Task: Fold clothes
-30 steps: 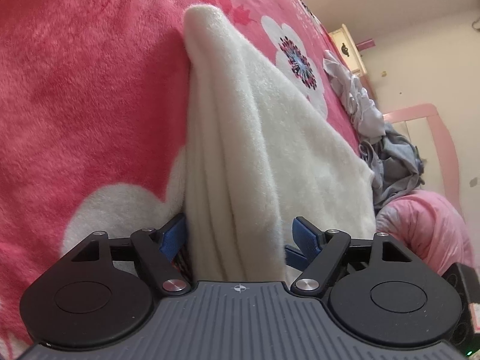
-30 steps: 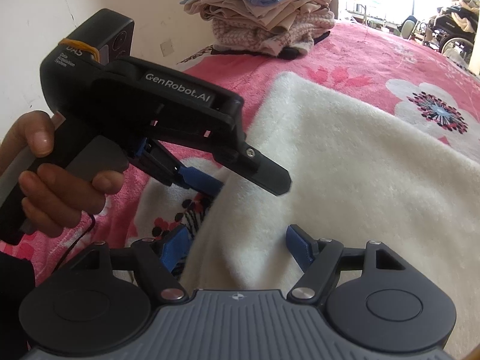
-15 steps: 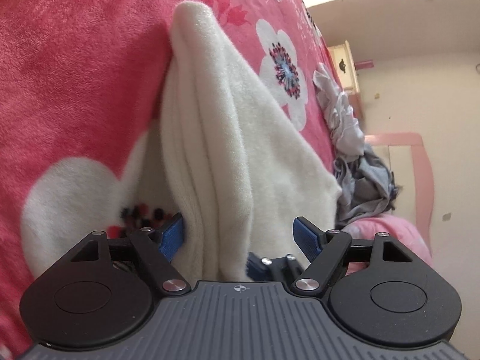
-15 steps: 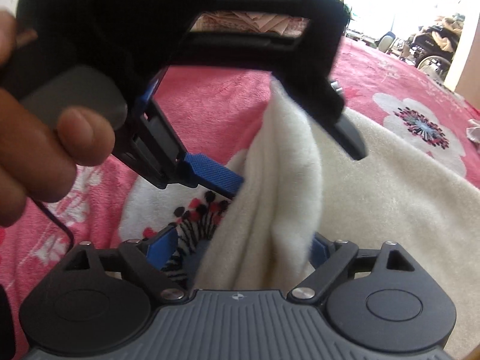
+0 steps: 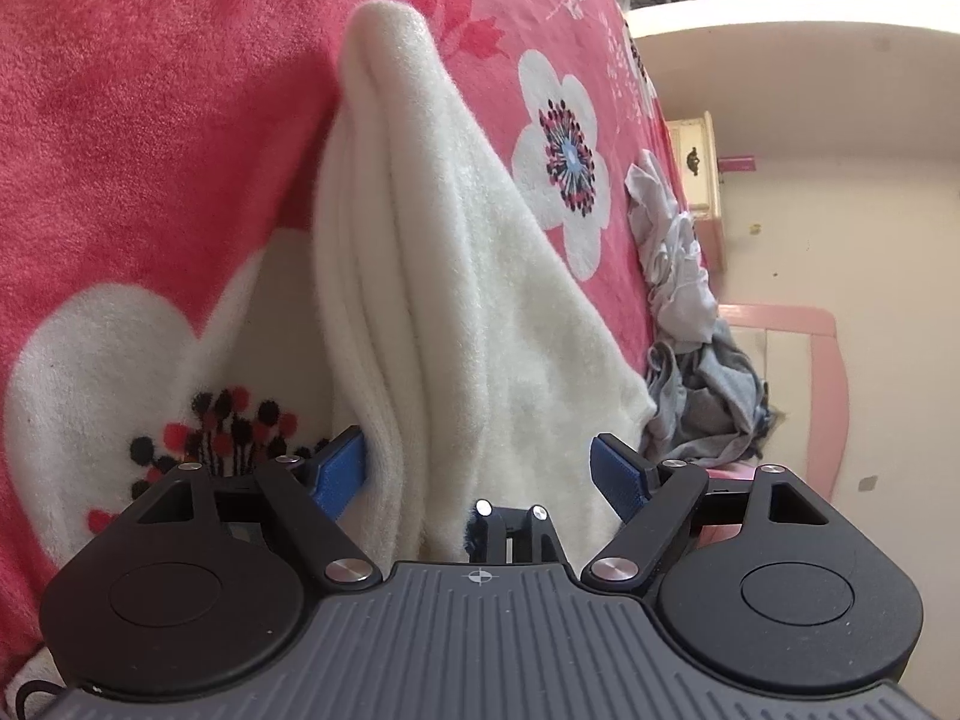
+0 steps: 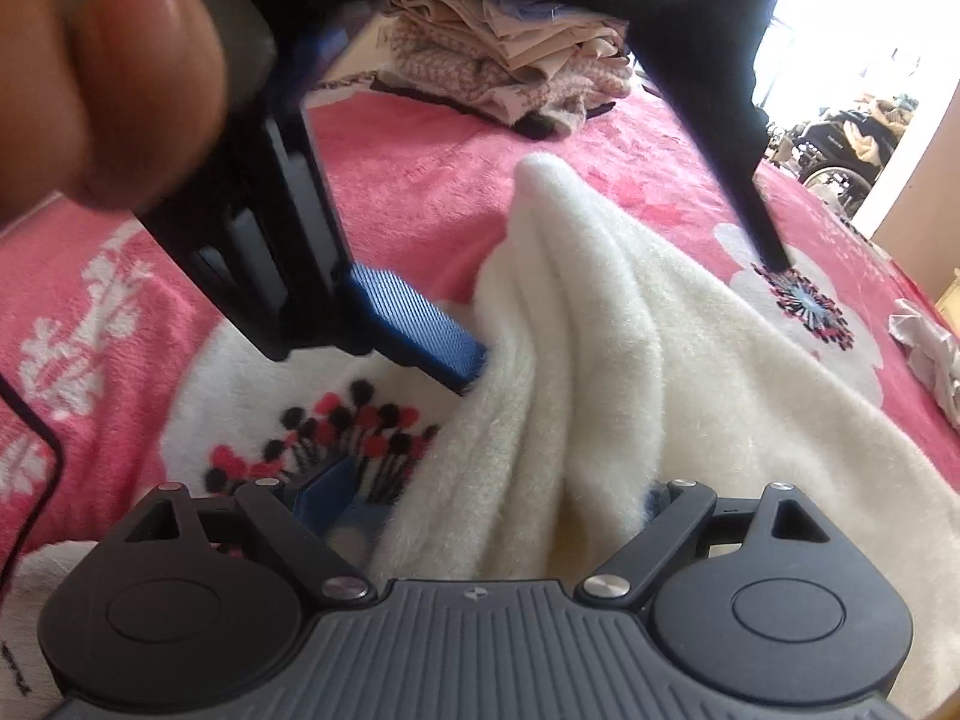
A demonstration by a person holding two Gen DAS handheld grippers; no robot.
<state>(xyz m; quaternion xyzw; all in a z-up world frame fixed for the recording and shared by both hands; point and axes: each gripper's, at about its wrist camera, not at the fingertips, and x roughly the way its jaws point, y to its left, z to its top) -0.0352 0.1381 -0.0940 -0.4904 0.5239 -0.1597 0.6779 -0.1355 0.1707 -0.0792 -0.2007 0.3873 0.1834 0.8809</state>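
Note:
A cream fleece garment [image 5: 456, 276] lies bunched into long pleats on the pink flowered blanket [image 5: 150, 120]. It also shows in the right wrist view [image 6: 606, 372]. My left gripper [image 5: 480, 471] is open, its blue pads either side of the gathered near edge. My right gripper [image 6: 480, 504] is open too, with the cloth's folds between its fingers; its right pad is hidden by the fleece. The left gripper's blue pad [image 6: 414, 324] touches the cloth's left side, close above my right gripper. The right gripper's tips [image 5: 510, 525] show low in the left wrist view.
A stack of folded clothes [image 6: 510, 60] sits at the blanket's far side. Loose grey and white clothes [image 5: 690, 324] lie at the bed's edge by a pink bed frame [image 5: 822, 360]. A hand [image 6: 102, 72] holds the left gripper.
The left gripper has come closer over my right gripper. The cloth's near edge is gathered and lifted into upright pleats between both pairs of fingers.

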